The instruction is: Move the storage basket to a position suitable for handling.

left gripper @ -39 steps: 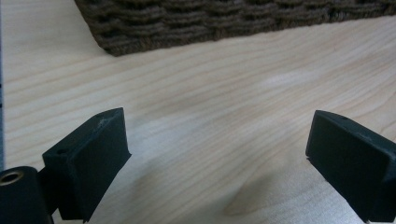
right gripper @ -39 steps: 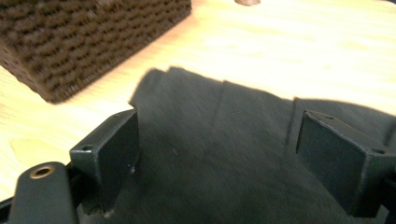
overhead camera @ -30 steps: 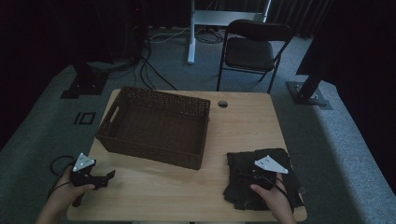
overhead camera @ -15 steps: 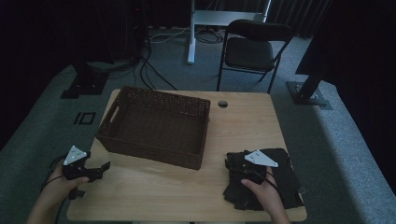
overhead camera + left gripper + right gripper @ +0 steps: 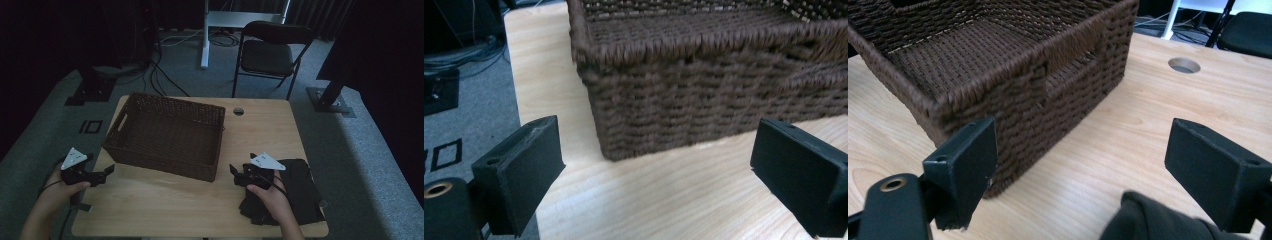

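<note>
1. High view: desk (image 5: 165, 210) carries an empty wicker basket (image 5: 167, 135).
2. Dark folded cloth (image 5: 300, 192) lies at the desk's near right corner, not yet lifted; packing looks unstarted.
3. Right hand-held gripper (image 5: 235, 173) hovers at the cloth's edge, jaws spread, empty.
4. Left hand-held gripper (image 5: 107, 173) waits beside the basket, jaws apart.

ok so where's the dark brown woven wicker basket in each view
High view: the dark brown woven wicker basket sits on the table's middle-left, between both grippers.
Left gripper view: it spans the top, one corner nearest, beyond open jaws.
Right gripper view: upper left, handle-slot end wall facing the camera.
Shared landmark: the light wooden tabletop under it.
</note>
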Action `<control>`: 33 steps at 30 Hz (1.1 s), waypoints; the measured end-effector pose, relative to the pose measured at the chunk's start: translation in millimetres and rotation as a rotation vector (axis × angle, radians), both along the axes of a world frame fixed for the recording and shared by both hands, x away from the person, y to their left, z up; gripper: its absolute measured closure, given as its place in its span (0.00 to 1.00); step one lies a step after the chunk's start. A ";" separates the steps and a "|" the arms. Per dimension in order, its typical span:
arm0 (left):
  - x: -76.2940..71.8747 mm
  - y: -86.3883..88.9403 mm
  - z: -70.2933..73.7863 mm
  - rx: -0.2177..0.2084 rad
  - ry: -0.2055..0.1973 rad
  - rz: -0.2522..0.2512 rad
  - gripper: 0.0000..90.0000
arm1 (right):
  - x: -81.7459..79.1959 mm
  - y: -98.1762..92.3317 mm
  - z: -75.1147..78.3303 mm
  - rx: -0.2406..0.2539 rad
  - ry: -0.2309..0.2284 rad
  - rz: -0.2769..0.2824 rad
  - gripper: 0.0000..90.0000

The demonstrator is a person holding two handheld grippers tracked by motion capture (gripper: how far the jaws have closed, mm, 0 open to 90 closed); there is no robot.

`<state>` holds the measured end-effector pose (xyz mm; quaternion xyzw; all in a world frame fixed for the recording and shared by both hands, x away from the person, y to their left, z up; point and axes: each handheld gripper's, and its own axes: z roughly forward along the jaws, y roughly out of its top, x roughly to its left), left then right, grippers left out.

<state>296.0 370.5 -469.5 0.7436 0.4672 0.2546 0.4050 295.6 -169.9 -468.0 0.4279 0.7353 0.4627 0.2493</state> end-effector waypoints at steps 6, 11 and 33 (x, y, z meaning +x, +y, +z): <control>8.7 2.1 10.9 -0.039 -0.035 -0.001 0.08 | 7.7 13.4 5.9 0.005 -0.007 0.016 0.15; 15.0 4.3 17.5 -0.056 -0.049 0.000 0.08 | 12.1 23.6 10.5 0.011 -0.013 0.029 0.15; 68.2 7.7 10.4 -0.098 -0.057 0.117 0.09 | 31.5 43.6 11.0 0.018 -0.024 -0.014 0.15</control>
